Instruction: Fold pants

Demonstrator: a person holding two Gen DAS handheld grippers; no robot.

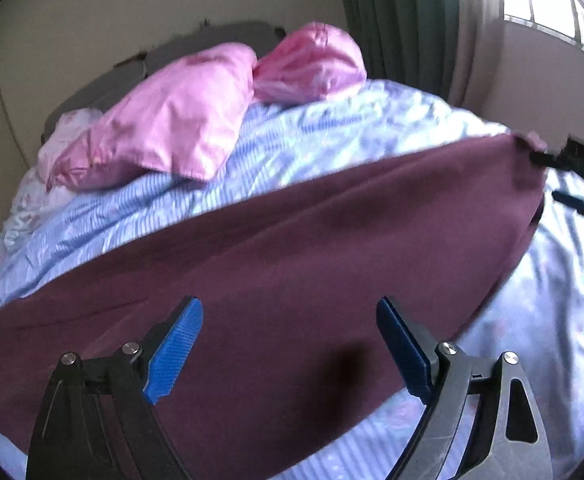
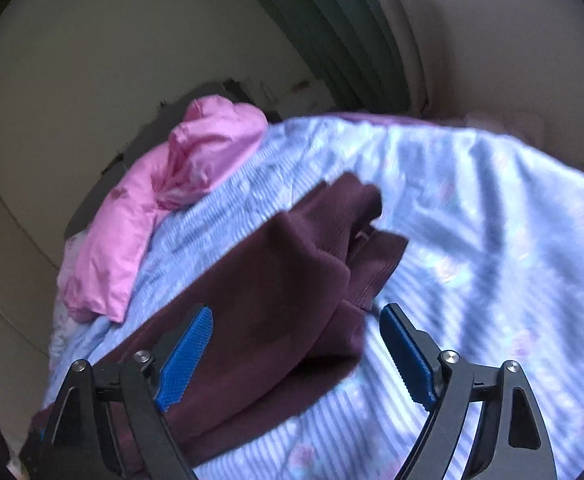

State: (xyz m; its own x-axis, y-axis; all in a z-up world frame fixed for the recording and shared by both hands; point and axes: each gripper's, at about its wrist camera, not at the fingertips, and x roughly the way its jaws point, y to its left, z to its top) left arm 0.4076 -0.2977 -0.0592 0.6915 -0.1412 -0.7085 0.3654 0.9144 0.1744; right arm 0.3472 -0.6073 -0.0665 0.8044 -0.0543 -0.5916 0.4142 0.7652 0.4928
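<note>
The left claw [image 1: 290, 346] stood wide apart, with its two blue pads [image 1: 174, 350] well separated and nothing pressed between them. It hung above the pants [image 1: 292, 248], which were dark maroon and lay spread in a long band across the bed [image 1: 312, 132]. In the left wrist view the cloth ran from the lower left edge up to the right, and it looked mostly flat with only soft creases. At the far right end of the pants, a dark object [image 1: 572, 160] was near the corner of the cloth; it was blurred, so it could not be told whether it touched the cloth.

The right claw [image 2: 296, 354] was also released, its jaws wide and its blue pads [image 2: 186, 356] not pressing on anything. In the right wrist view one end of the pants [image 2: 284, 280] lay under and in front of it, bunched into several thick folds. The left pad was over the maroon cloth, while the right pad was over the bare bedcover [image 2: 472, 240]. This picture was a little blurred.

The bedcover was light blue with pale stripes and a faint flower pattern, and it was wrinkled. Two pink pillows [image 1: 180, 120] lay at the head of the bed, well apart from the pants. Behind them there was a cream wall [image 1: 132, 8], and a green curtain [image 1: 392, 12] hung beside a bright window [image 1: 552, 8].
</note>
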